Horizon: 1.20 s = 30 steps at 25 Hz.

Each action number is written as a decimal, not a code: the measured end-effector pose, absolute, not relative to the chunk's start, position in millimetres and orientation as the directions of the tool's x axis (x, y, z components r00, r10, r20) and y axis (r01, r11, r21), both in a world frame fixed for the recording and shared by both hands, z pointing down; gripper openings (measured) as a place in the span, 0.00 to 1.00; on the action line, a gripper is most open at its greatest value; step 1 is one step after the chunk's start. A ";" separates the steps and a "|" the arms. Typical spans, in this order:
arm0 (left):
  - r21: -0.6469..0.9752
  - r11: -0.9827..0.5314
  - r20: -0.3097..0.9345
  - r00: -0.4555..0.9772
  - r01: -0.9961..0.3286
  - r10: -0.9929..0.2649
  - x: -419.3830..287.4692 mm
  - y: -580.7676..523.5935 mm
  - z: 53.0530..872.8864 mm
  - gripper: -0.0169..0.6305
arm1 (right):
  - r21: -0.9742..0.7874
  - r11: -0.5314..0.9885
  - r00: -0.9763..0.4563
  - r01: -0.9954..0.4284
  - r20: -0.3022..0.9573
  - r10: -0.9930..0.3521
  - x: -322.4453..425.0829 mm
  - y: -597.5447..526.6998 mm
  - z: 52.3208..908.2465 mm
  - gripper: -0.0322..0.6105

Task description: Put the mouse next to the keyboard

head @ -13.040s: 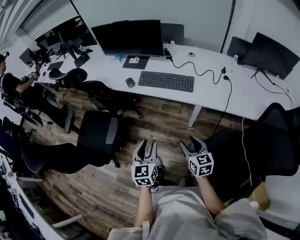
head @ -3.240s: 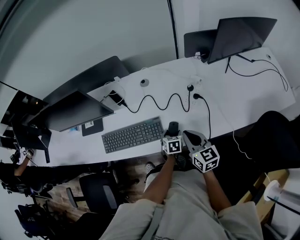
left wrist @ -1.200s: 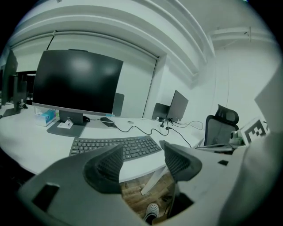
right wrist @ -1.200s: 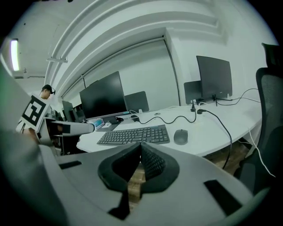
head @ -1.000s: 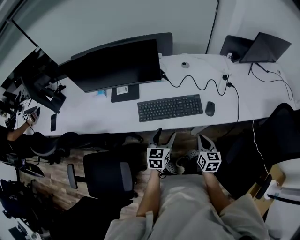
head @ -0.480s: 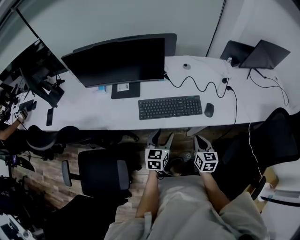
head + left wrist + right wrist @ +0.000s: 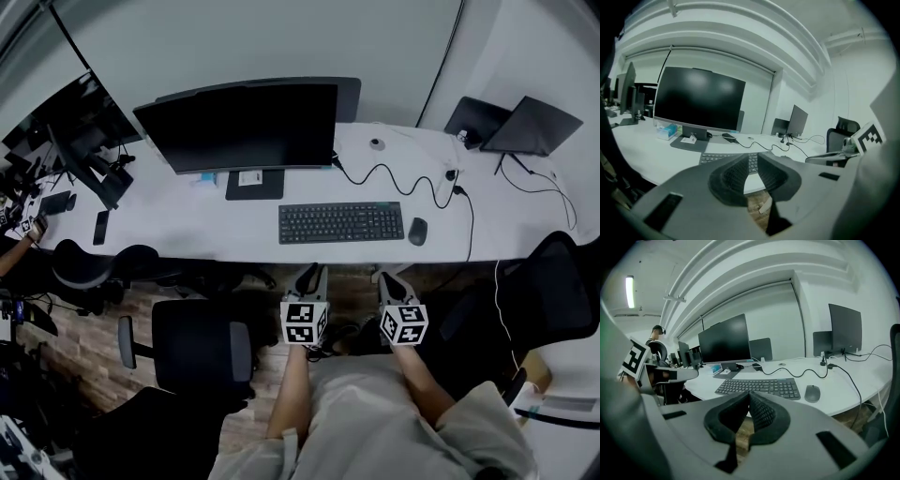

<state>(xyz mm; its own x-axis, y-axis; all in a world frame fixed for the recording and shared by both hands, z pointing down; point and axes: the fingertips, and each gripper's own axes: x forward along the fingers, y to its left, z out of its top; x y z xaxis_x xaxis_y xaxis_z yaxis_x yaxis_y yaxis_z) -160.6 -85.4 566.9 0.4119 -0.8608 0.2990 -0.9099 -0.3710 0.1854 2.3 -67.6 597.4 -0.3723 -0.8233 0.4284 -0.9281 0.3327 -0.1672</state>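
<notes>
Left gripper (image 7: 309, 274) jaws have just been closing since the previous frame; seemingly a slim gap remains, nothing between. Right gripper (image 7: 387, 278) jaws together, empty. Mouse (image 7: 417, 231) on desk (image 7: 187, 234), just right of keyboard (image 7: 341, 222).

Dark mouse (image 7: 417, 231) lies flat just right of the black keyboard (image 7: 341, 222).

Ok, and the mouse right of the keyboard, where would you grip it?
Probably across its two long sides at mid-body, coming from above. The mouse lies flat on the desk, a low rounded oval running front to back; the keyboard sits close on its left, leaving little room there.
</notes>
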 end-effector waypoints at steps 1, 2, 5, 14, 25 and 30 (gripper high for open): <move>0.173 -0.354 0.298 0.391 -0.919 -0.871 -165.9 -85.3 566.9 0.12 | -0.169 0.339 -0.379 -0.926 0.426 -0.822 0.3 -67.8 599.0 0.05; 0.162 -0.341 0.297 0.375 -0.926 -0.878 -170.2 -85.0 567.2 0.10 | -0.172 0.343 -0.384 -0.923 0.426 -0.819 -1.2 -68.2 601.1 0.05; 0.156 -0.331 0.304 0.364 -0.931 -0.881 -175.5 -82.6 569.9 0.06 | -0.190 0.341 -0.390 -0.921 0.425 -0.817 -3.2 -69.2 606.5 0.05; 0.187 -0.370 0.302 0.412 -0.910 -0.860 -166.7 -70.7 577.4 0.06 | -0.194 0.323 -0.376 -0.926 0.438 -0.817 5.9 -56.6 613.7 0.05; 0.161 -0.440 0.302 0.468 -0.883 -0.830 -137.4 -61.5 576.6 0.06 | -0.165 0.258 -0.304 -0.952 0.420 -0.855 37.5 -38.7 611.7 0.05; 0.150 -0.439 0.315 0.463 -0.886 -0.828 -134.7 -54.7 579.8 0.06 | -0.160 0.211 -0.260 -0.964 0.415 -0.872 56.6 -32.8 610.6 0.05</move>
<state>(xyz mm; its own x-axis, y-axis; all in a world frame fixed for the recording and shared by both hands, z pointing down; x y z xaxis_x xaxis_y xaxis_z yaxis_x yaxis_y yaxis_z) -134.7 -54.7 579.8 0.4634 -0.8283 0.3149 -0.8860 -0.4386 0.1504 56.6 -32.8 610.6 -0.2601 -0.8717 0.4153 -0.9642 0.2114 -0.1602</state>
